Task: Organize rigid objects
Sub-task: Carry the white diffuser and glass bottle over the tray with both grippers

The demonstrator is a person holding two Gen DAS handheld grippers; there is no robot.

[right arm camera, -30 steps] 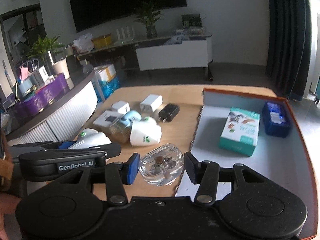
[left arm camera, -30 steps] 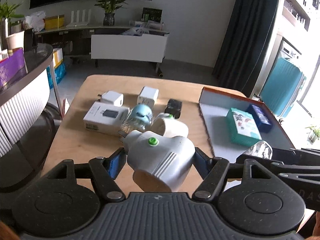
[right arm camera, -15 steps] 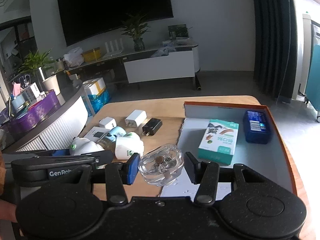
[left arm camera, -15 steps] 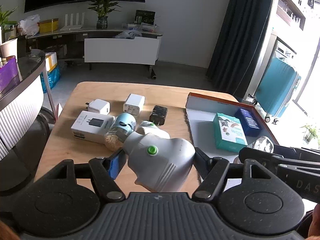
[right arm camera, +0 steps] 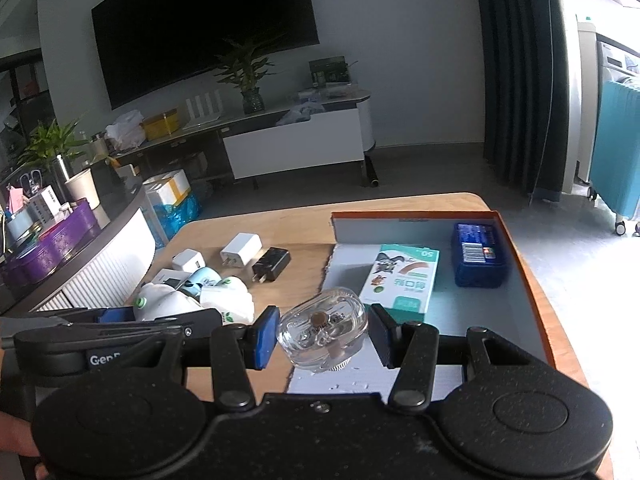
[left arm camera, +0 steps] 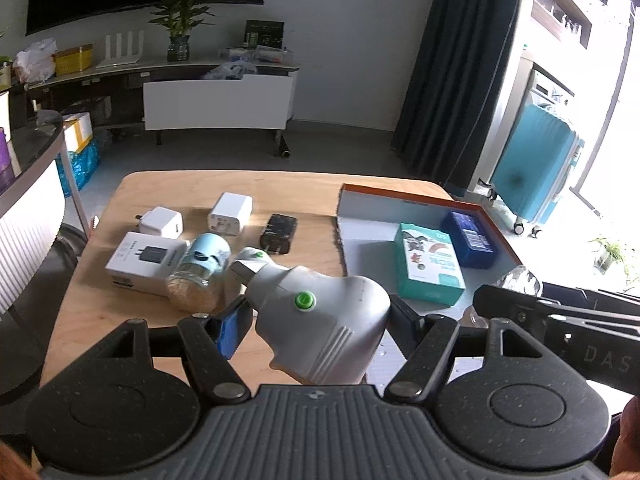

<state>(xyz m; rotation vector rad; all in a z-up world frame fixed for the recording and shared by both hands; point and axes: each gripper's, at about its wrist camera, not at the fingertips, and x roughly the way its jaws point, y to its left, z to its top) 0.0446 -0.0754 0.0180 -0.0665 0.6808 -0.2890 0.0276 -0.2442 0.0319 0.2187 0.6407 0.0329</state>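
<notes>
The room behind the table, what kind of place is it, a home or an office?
Probably a home living room: a big dark screen hangs on the wall above a long low cabinet with a potted plant, and a teal suitcase stands nearby.

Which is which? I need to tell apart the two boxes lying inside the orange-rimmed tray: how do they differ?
The teal box is pale teal and white with cartoon pictures; the blue box is dark blue with a printed label. The teal box looks longer and lies nearer the grippers; the blue box sits farther back, toward the tray's right rim. Both lie flat on the tray floor, apart from each other.
</notes>
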